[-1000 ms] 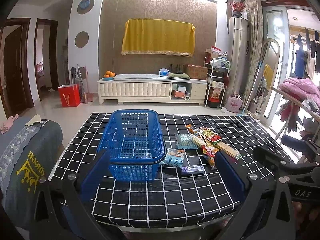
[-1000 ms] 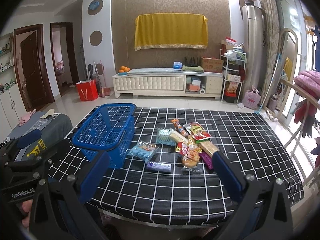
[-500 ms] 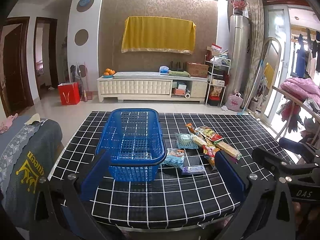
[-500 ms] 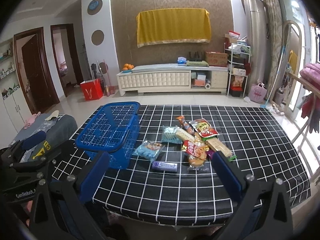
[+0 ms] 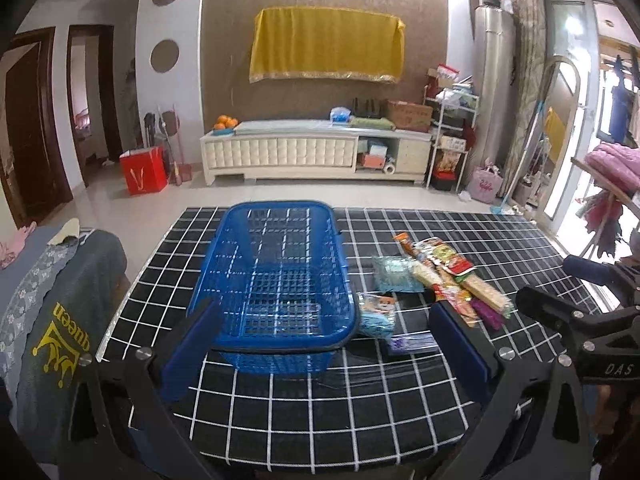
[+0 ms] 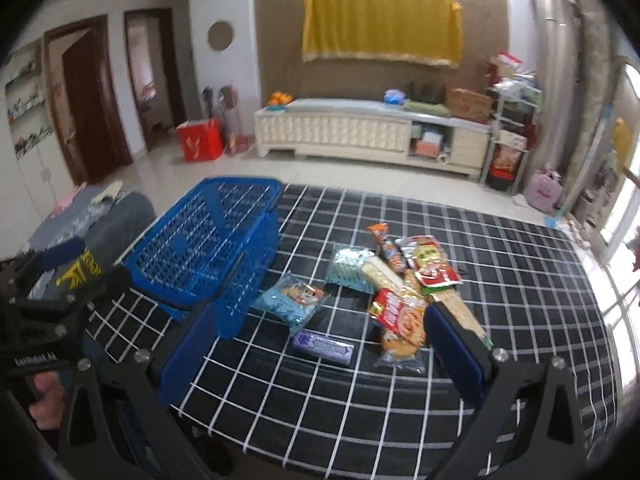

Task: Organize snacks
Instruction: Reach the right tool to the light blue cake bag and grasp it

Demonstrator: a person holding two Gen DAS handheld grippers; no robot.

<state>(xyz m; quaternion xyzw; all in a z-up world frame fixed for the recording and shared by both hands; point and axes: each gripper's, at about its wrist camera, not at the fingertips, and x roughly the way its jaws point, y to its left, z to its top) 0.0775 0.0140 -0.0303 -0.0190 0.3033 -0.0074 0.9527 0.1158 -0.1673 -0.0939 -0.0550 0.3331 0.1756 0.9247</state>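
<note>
An empty blue plastic basket (image 5: 280, 276) (image 6: 208, 248) stands on the black grid-patterned table (image 5: 320, 408) (image 6: 520, 288). Right of it lie several snack packs: a light blue cartoon pack (image 6: 290, 300) (image 5: 376, 314), a purple bar (image 6: 323, 347) (image 5: 412, 345), a pale blue pack (image 6: 352, 266), a red-orange pack (image 6: 398, 316) and a long cracker pack (image 6: 456, 308). My left gripper (image 5: 324, 344) is open and empty, hovering before the basket. My right gripper (image 6: 320, 344) is open and empty, above the table's front part near the purple bar.
A grey-covered seat (image 5: 48, 320) stands left of the table. Beyond the table are tiled floor, a white cabinet (image 5: 316, 154), a red bag (image 5: 144, 170) and a clothes rack (image 5: 608, 184) at the right. My right gripper body shows in the left wrist view (image 5: 592, 320).
My right gripper has moved forward and lower toward the snack pile, and its view has tilted and blurred. My left gripper has barely moved. Both stay open.
</note>
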